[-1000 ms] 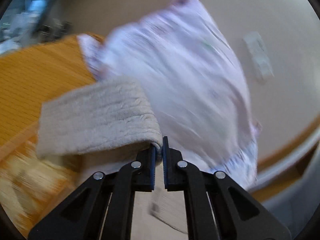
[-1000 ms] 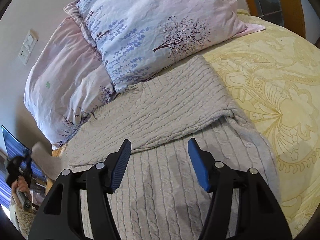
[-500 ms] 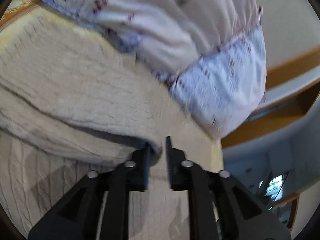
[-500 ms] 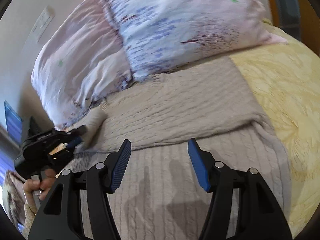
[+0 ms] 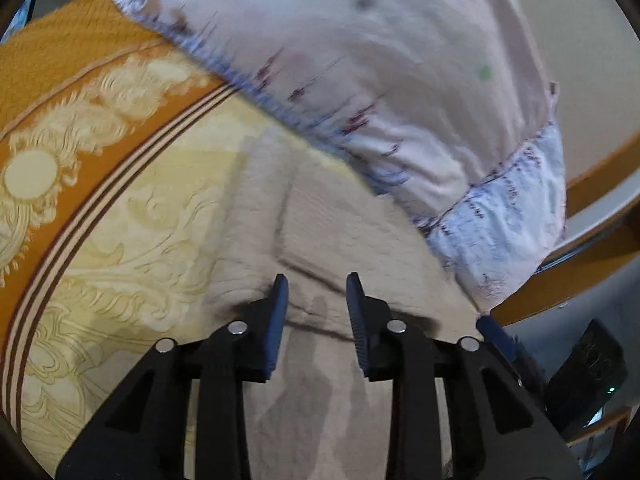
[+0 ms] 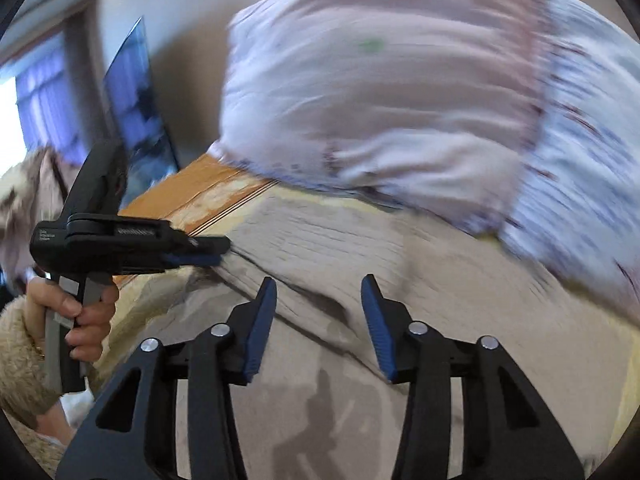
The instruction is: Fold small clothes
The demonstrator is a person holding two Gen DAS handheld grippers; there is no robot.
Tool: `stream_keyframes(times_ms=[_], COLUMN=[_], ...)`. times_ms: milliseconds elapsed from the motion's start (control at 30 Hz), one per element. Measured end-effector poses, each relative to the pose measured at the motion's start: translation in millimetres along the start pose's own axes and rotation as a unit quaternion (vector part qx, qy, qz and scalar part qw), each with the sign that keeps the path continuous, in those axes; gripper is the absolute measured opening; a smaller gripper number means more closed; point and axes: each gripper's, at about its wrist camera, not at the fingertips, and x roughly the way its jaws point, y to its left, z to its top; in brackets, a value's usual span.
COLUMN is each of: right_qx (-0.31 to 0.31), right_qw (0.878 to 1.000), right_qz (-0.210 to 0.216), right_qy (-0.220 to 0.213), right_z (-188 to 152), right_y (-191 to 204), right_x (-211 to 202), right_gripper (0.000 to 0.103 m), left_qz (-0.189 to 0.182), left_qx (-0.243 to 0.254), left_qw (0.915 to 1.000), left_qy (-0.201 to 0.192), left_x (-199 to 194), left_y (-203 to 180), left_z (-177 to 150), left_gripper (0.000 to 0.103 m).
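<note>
A beige cable-knit sweater lies flat on the bed with a sleeve folded across its body; the fold edge runs just in front of both grippers. My left gripper hovers low over that fold. Its jaws are opening, with only flat knit beneath them and nothing pinched. My right gripper points at the same sweater near the fold. Its jaws are closing, still apart, and grip nothing. The right wrist view shows the left gripper from the side, held by a hand, its tips at the sleeve's end.
Two floral pillows lean against the wall right behind the sweater. The yellow bedspread with an orange border spreads out to the left. A dark screen stands beyond the bed's corner. A fuzzy sleeve fills the lower left.
The left gripper carried the sleeve down onto the sweater, let it go and opened. The right gripper swung left toward the sleeve end, rolled, and its jaws narrowed.
</note>
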Motion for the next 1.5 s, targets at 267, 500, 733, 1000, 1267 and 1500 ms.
stream_keyframes(times_ms=[267, 500, 733, 1000, 1267, 1500], right_qx=[-0.094, -0.075, 0.131, 0.371, 0.503, 0.513], right_qw=[0.992, 0.994, 0.990, 0.922, 0.862, 0.857], right_qz=[-0.049, -0.052, -0.032, -0.081, -0.027, -0.055], right_qy=[0.071, 0.067, -0.029, -0.082, -0.054, -0.006], right_z=[4, -1, 2, -89, -140, -131], right_y=[38, 32, -39, -133, -185, -213], right_x=[74, 79, 17, -67, -83, -60], right_gripper=[0.044, 0.009, 0.006, 0.006, 0.027, 0.027], left_qz=[-0.011, -0.010, -0.002, 0.003, 0.009, 0.006], left_qx=[-0.037, -0.035, -0.023, 0.009, 0.023, 0.023], left_qw=[0.9992, 0.9993, 0.9997, 0.9999, 0.9997, 0.9997], left_qy=[0.011, 0.011, 0.010, 0.007, 0.008, 0.009], left_x=[5, 5, 6, 5, 7, 6], left_y=[22, 22, 18, 5, -1, -2], left_z=[1, 1, 1, -2, -3, -2], left_gripper=[0.019, 0.019, 0.019, 0.038, 0.043, 0.050])
